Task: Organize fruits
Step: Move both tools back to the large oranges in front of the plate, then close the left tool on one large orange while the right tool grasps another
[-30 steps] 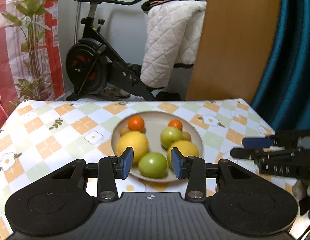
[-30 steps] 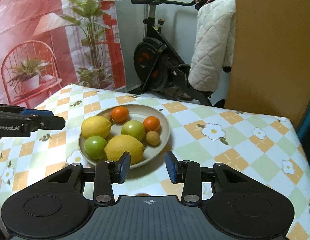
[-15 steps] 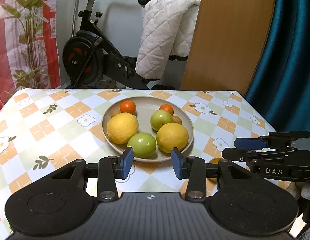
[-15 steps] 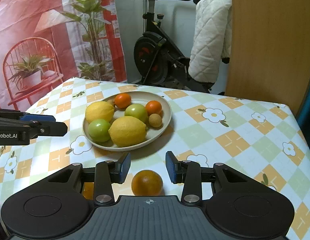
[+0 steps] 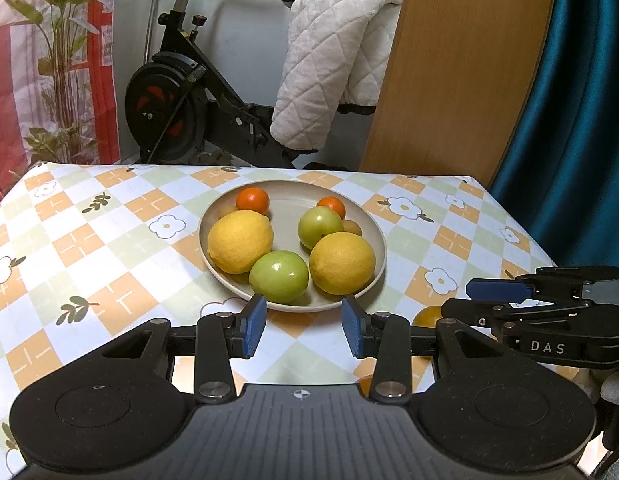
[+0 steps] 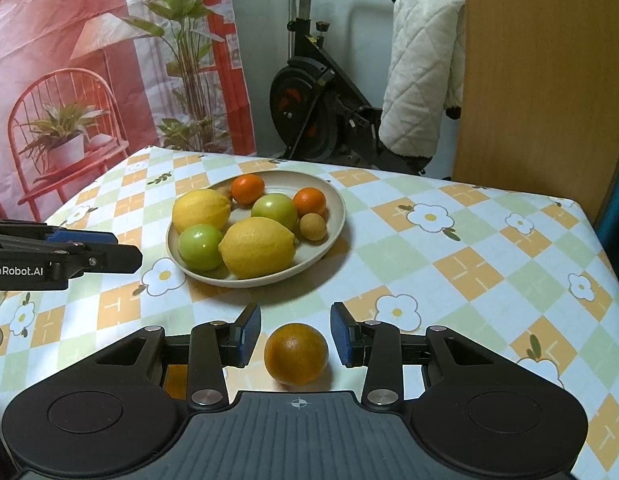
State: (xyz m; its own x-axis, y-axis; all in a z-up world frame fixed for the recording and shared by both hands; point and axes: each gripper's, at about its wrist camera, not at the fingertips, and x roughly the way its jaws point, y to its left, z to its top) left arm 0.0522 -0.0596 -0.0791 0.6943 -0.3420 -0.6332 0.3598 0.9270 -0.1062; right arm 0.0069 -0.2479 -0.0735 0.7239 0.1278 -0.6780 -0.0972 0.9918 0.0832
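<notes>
The right gripper (image 6: 295,334) has come down and drawn back toward the near edge of the table (image 6: 489,240), so that a loose orange (image 6: 296,353), which was out of its view a second ago, now lies on the checked cloth between its two blue pads. The jaws stand partly open: a clear gap shows on each side of the orange, the pads do not touch it, and nothing is held. The plate (image 6: 341,210) sits near the middle of the table, beyond the orange and apart from it; it carries two lemons, two green fruits, two small orange fruits and small brown ones. The left gripper (image 5: 304,330) hovers just short of the plate's near rim, its jaws partly open and empty, aimed at the nearest green fruit (image 5: 279,276). In the left wrist view the loose orange shows only as a sliver behind the right gripper's fingers. Judgement: the right gripper is now lined up for a grasp. Closing the jaws on the orange appears to be the next step, followed by a transfer to the plate, where free space remains at the far side.
</notes>
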